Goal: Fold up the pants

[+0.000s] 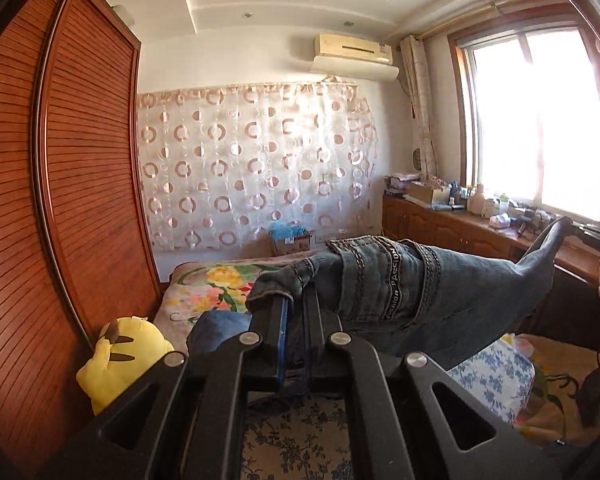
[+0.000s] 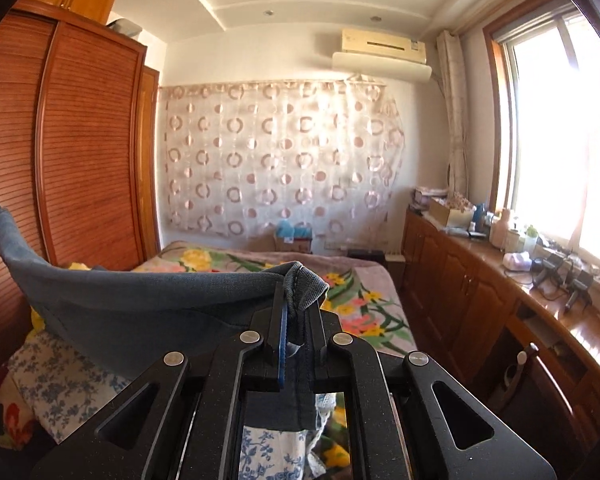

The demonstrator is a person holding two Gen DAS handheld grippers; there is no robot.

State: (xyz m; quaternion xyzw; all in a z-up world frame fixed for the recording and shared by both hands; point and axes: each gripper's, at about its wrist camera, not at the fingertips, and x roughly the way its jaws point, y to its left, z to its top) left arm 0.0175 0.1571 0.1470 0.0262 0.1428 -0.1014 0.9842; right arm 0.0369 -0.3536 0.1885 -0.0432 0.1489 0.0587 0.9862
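Hanging taut in the air above the bed [image 2: 364,280], the pants [image 1: 400,284] stretched between both claws. The left claw [image 1: 296,304] was clamped on a hem (trim reading "PASSION" just right of it), and the right claw [image 2: 296,300] pinched denim trailing off leftward.

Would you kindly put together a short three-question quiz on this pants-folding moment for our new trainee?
1. True or false: both grippers are shut on the jeans.
2. Multiple choice: the yellow plush toy lies beside the A) window B) wooden wardrobe C) air conditioner.
3. Fill in: the jeans hang above the ____.

Key: 1 true: left gripper and right gripper each pinch denim. 2 B. 3 bed.
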